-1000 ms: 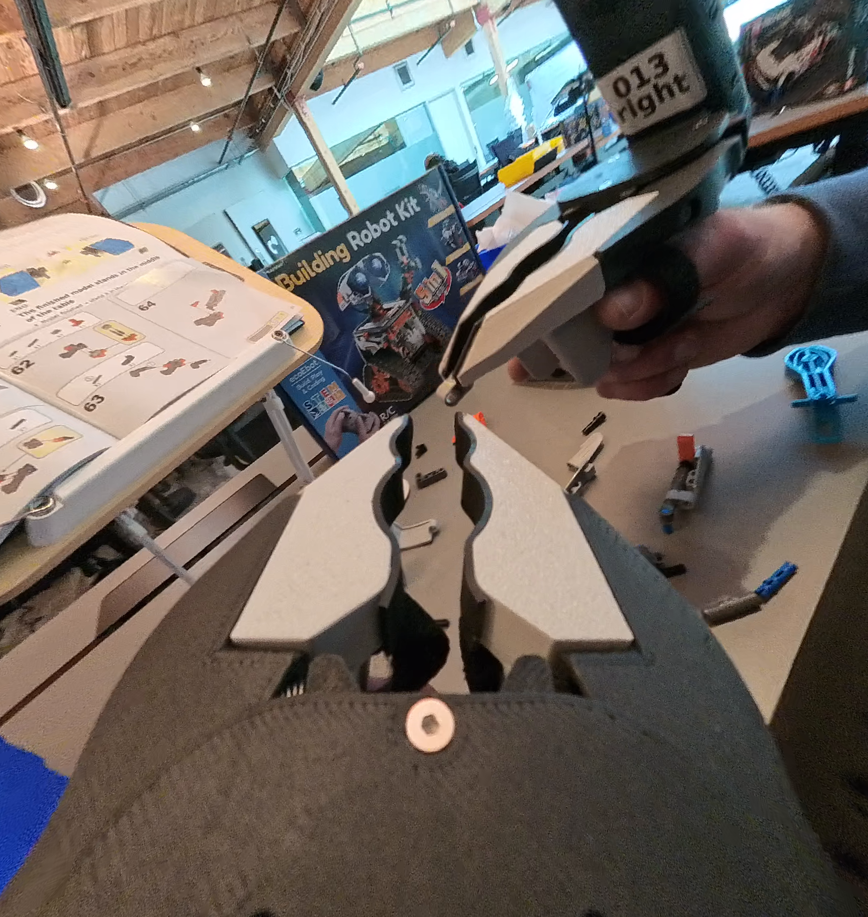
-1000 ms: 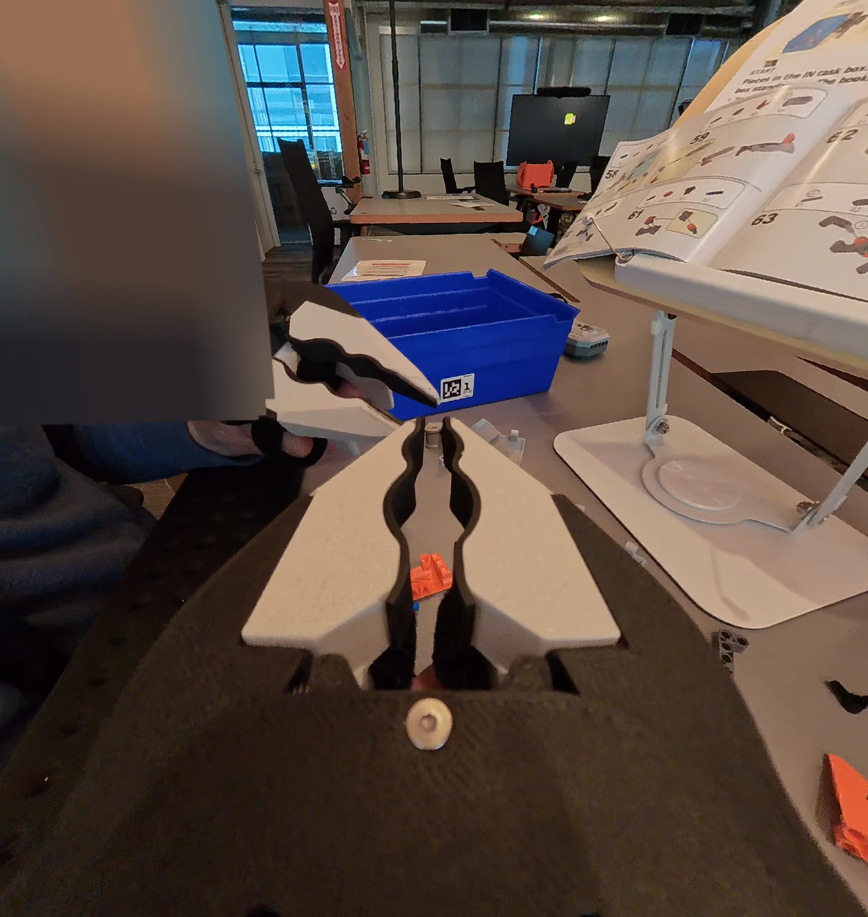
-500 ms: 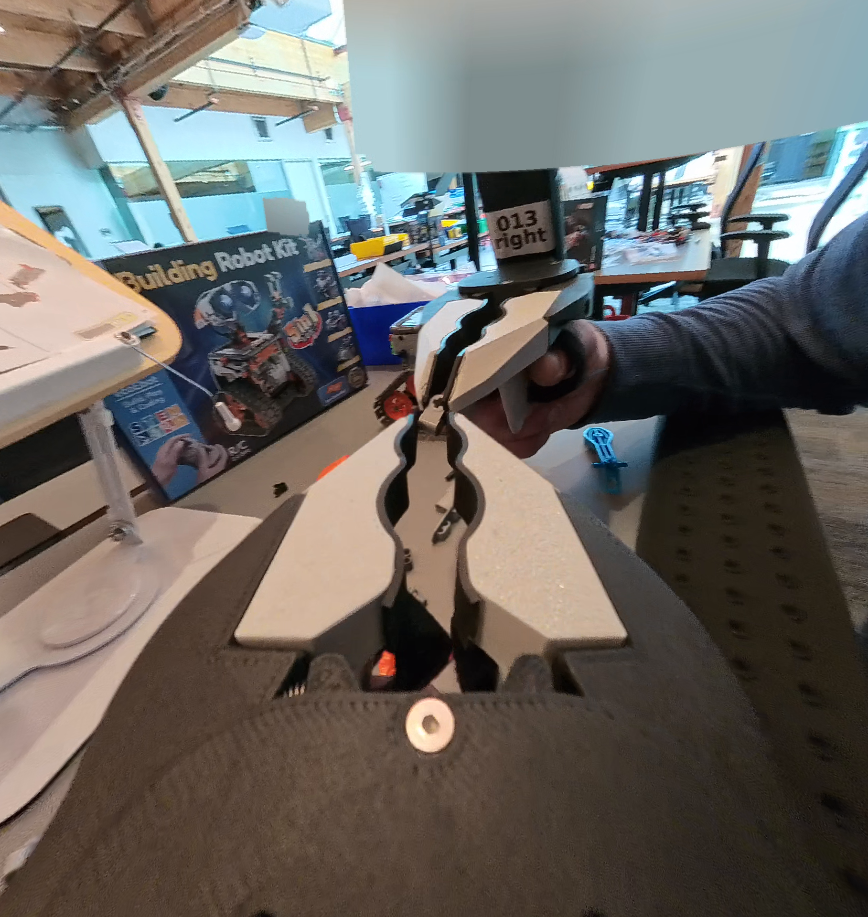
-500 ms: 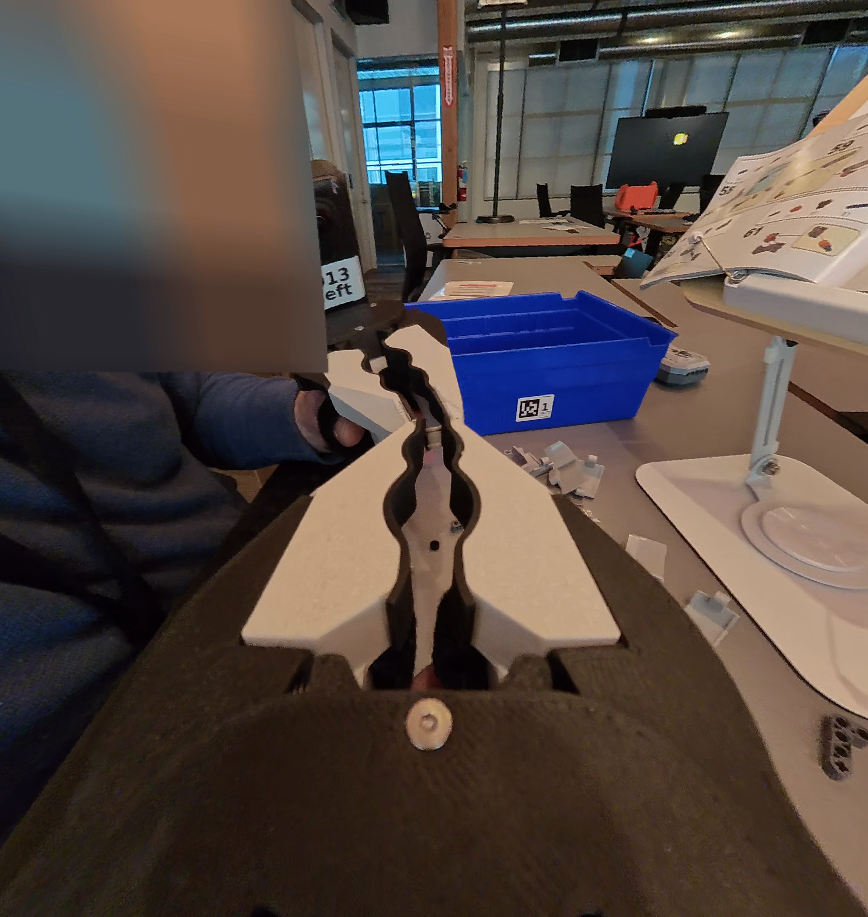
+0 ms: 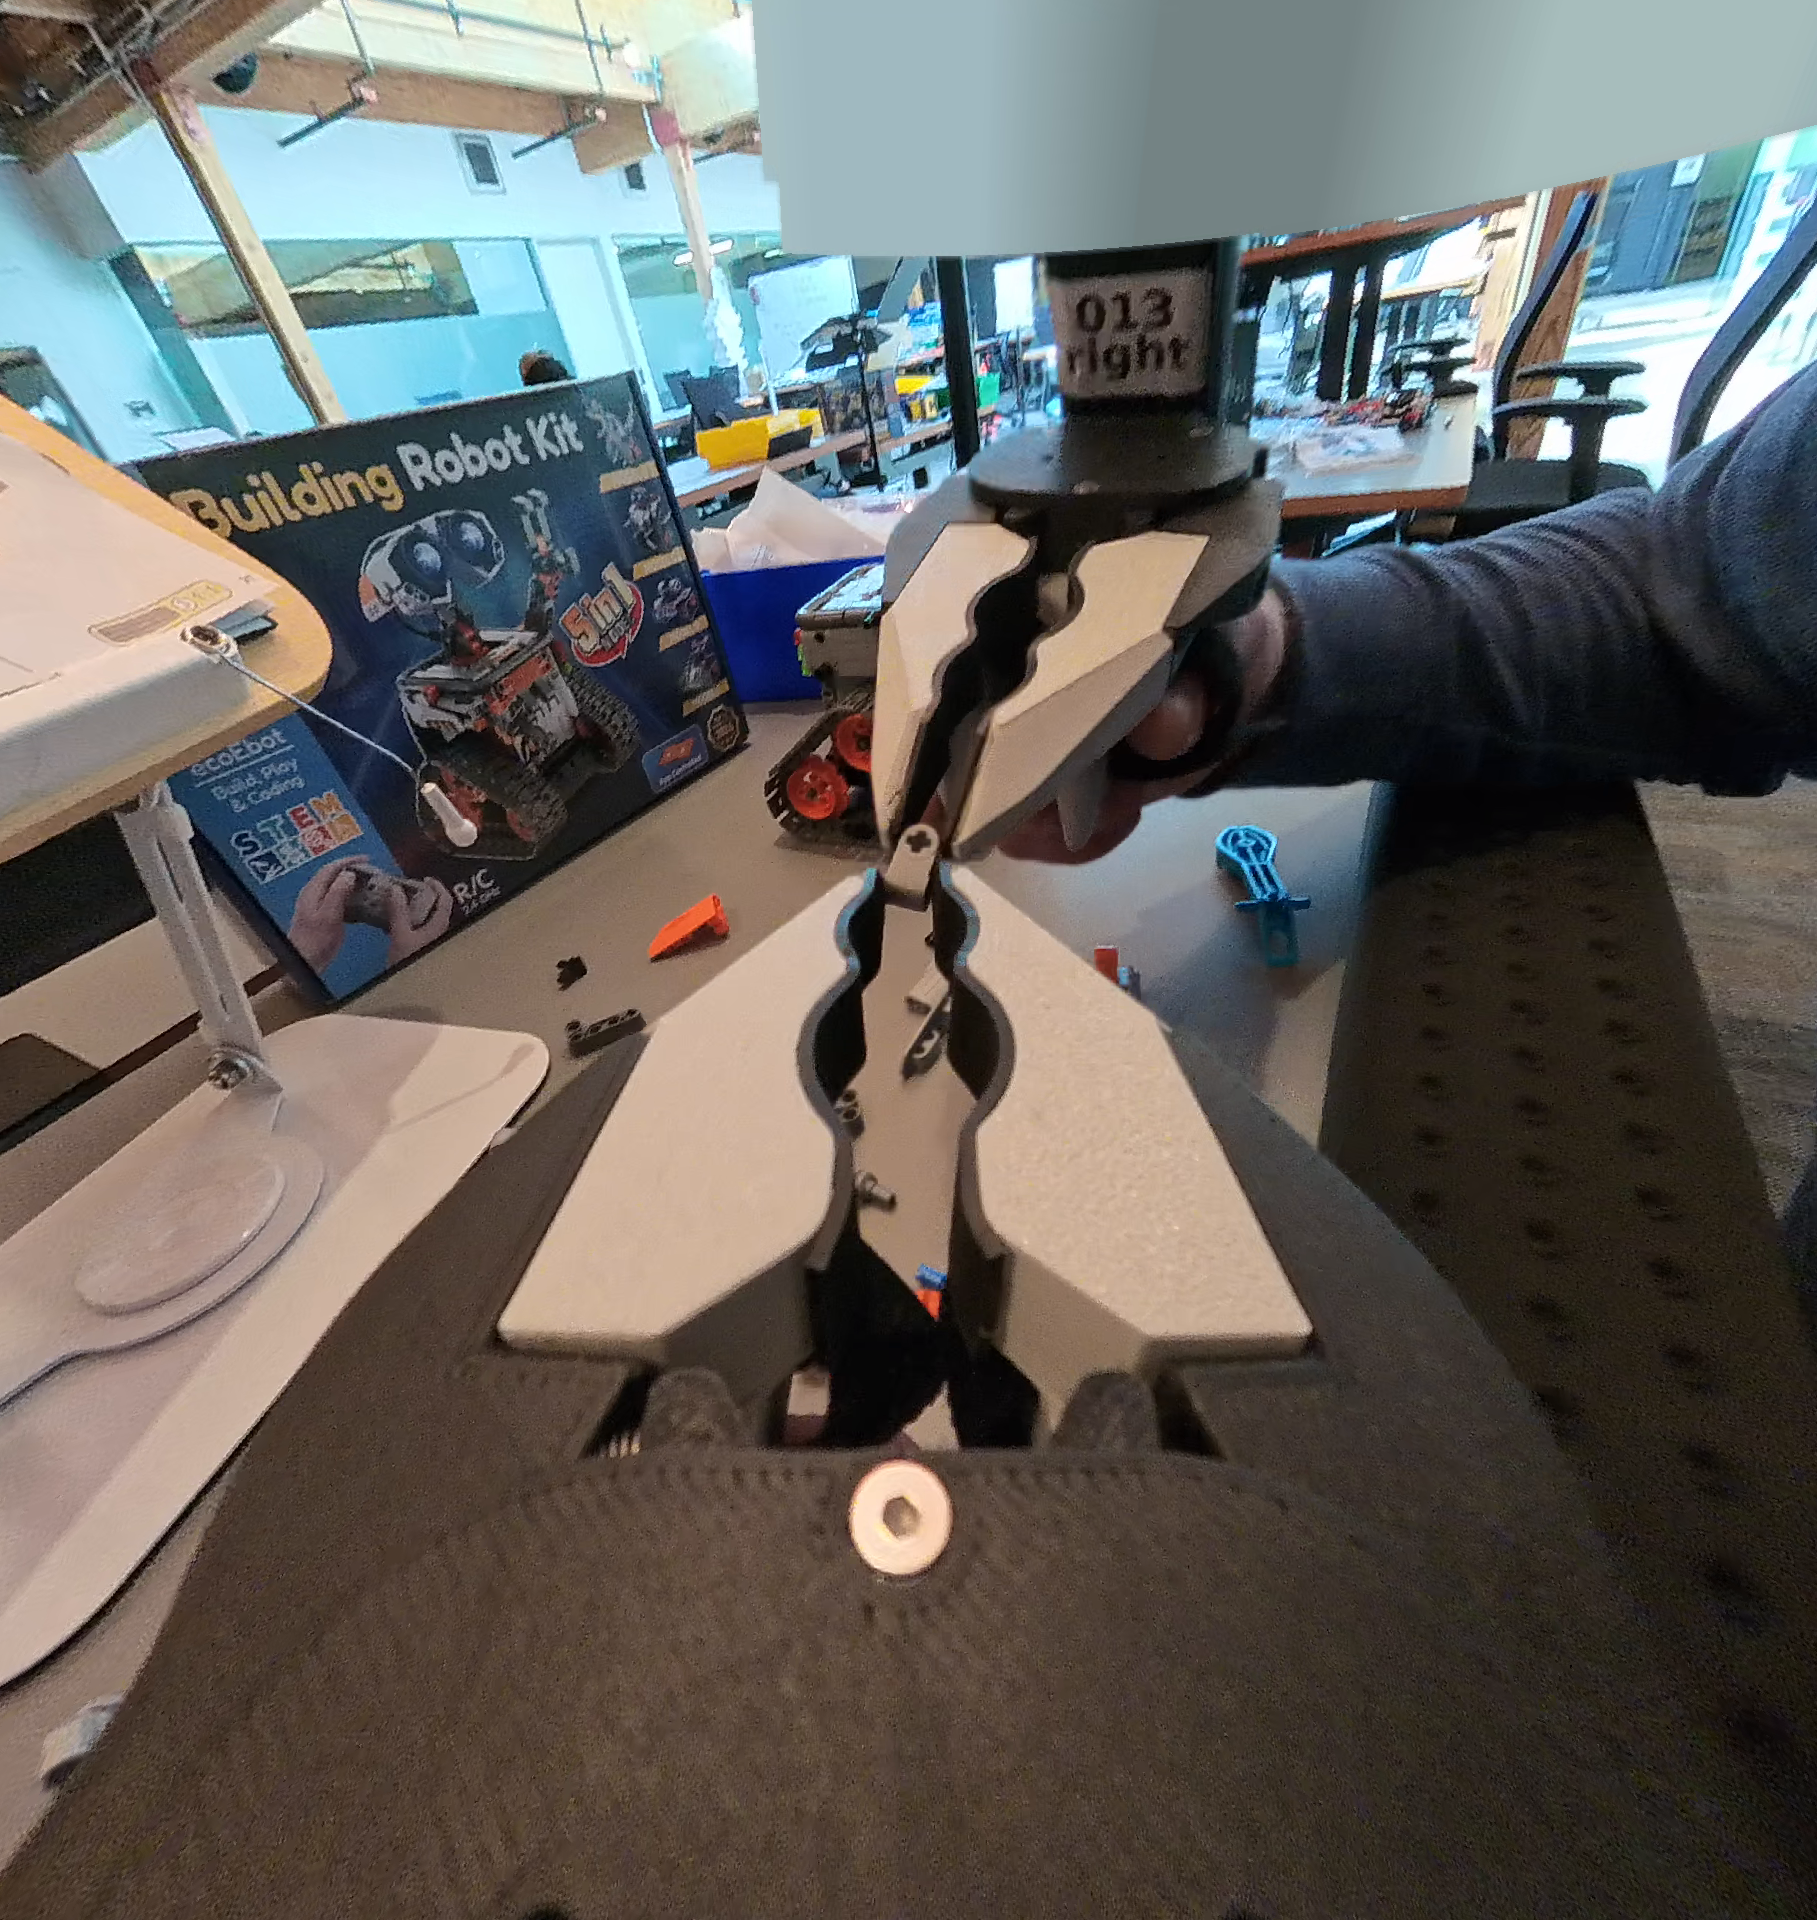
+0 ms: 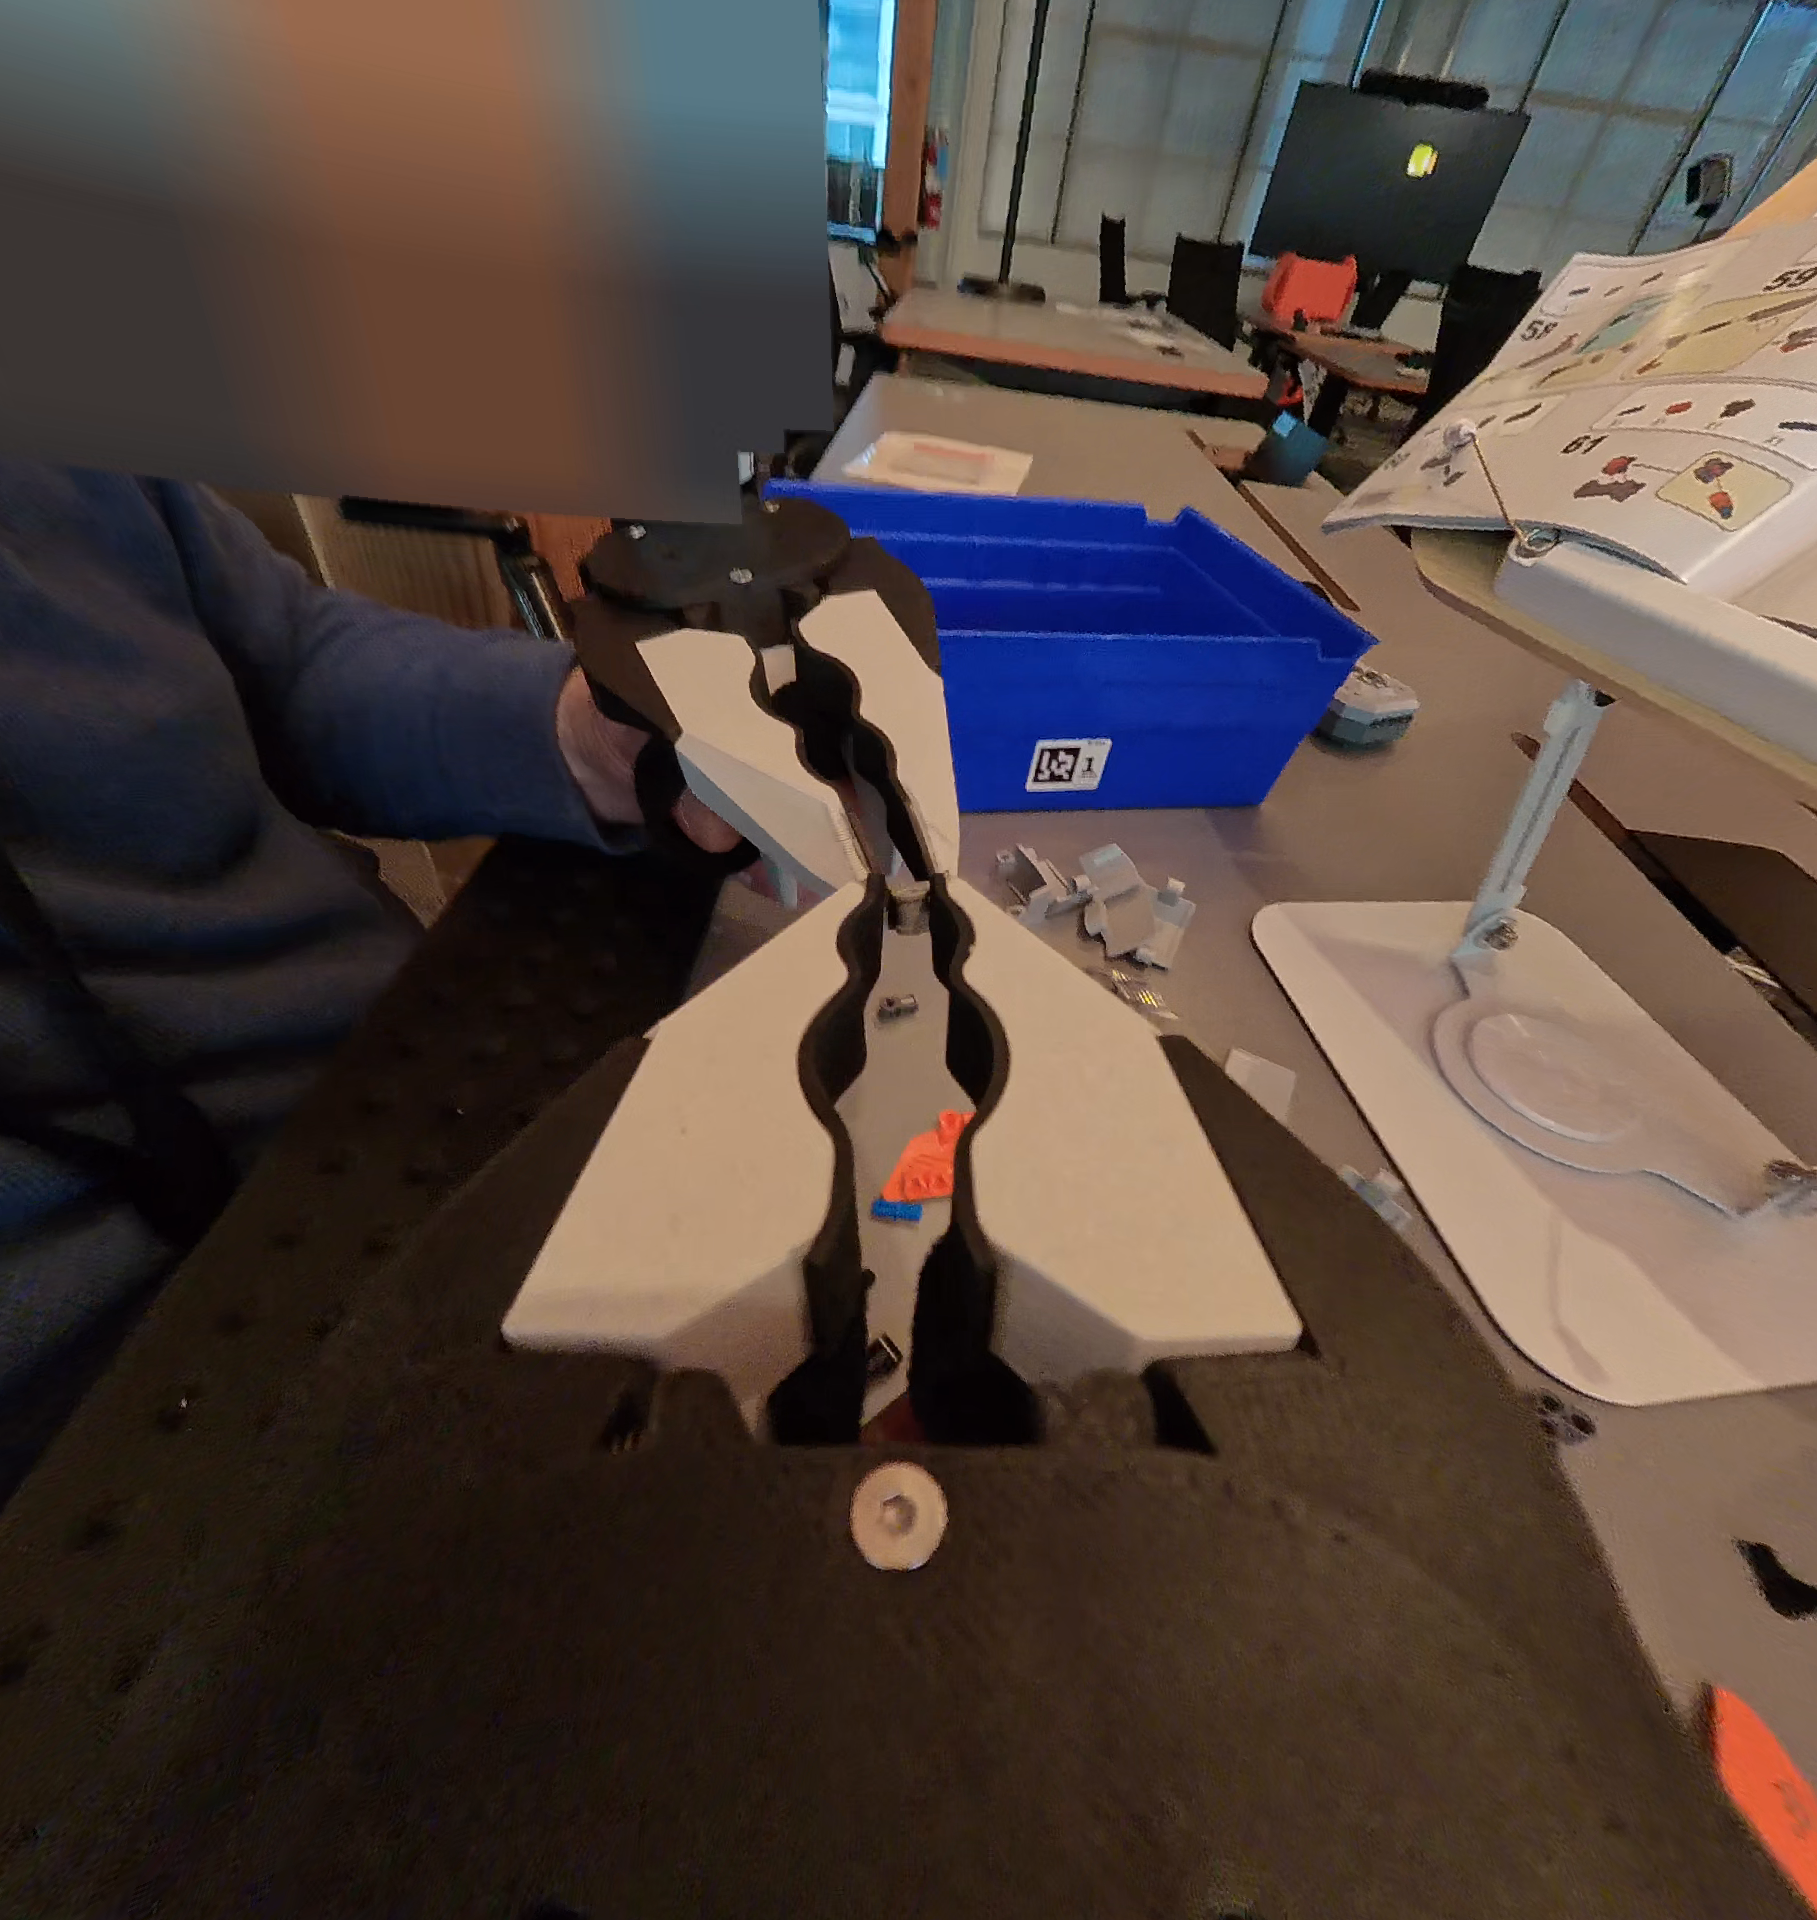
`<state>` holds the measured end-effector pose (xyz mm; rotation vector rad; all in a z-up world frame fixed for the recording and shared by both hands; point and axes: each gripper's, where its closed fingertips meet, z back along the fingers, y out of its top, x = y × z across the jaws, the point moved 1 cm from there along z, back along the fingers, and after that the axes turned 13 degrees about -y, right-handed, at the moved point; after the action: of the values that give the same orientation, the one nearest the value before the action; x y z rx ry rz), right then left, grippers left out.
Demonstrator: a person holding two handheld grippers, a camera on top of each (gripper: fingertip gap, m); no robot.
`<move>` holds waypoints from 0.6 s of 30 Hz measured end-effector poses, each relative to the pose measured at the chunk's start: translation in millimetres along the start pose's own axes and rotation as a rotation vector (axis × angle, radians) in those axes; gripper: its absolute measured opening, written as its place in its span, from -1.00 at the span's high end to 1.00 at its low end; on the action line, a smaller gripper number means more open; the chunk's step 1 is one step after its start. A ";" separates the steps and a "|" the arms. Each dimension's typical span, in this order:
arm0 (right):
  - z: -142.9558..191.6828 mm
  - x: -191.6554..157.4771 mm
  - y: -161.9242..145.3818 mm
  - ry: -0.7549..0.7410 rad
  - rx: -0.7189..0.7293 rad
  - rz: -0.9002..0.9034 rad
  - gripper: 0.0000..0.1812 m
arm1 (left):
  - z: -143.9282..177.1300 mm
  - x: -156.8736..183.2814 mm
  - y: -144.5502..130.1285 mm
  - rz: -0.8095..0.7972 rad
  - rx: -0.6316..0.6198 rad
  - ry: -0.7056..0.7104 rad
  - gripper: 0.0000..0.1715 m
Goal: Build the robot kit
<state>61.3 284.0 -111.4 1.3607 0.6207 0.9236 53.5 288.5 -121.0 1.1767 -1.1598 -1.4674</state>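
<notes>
Above table (image 5: 592, 925), both hand-held grippers now tip-to-tip, pinching grey piece (image 5: 912, 860).

- Our two grippers meet tip to tip, so there's no passing between them.
- Book stand base (image 6: 1569, 1174) blocks one side, blue bin (image 6: 1122, 665) sits behind.
- Kit box (image 5: 447, 665) walls off the back; loose orange piece (image 5: 688, 925) lies in front of it.

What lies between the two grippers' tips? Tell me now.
A small grey cross-holed connector, pinched by left gripper and right gripper tips; clearest in the left wrist view.
</notes>
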 end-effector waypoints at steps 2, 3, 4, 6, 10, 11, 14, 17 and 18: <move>-0.1 0.6 -3.8 -0.018 -0.036 0.042 0.92 | -1.0 -0.7 -3.6 -0.017 -0.029 0.012 0.91; -0.1 0.8 -5.8 -0.027 -0.053 0.063 0.93 | -1.6 -1.0 -5.4 -0.026 -0.044 0.017 0.91; -0.3 0.8 -7.4 -0.034 -0.067 0.084 0.93 | -1.9 -0.8 -6.6 -0.031 -0.053 0.019 0.91; 0.4 -0.5 -9.5 -0.032 -0.090 0.103 0.92 | -2.7 0.6 -8.1 -0.051 -0.068 0.021 0.91; 2.0 -1.0 -13.1 -0.026 -0.119 0.127 0.95 | -5.1 2.6 -11.1 -0.087 -0.102 0.030 0.91; 2.1 -1.1 -14.0 -0.025 -0.124 0.131 0.95 | -5.3 2.9 -11.9 -0.089 -0.107 0.028 0.91; 1.8 -1.3 -14.4 -0.028 -0.126 0.138 0.96 | -5.1 2.6 -12.3 -0.084 -0.105 0.027 0.91; 1.6 -0.7 -14.9 -0.033 -0.127 0.142 0.96 | -5.1 2.0 -12.5 -0.084 -0.106 0.031 0.91; 1.6 -0.6 -14.9 -0.034 -0.129 0.140 0.95 | -5.1 2.1 -12.6 -0.086 -0.106 0.031 0.91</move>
<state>65.2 283.2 -125.8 1.3135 0.4368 1.0331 57.2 287.8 -134.2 1.1846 -1.0080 -1.5507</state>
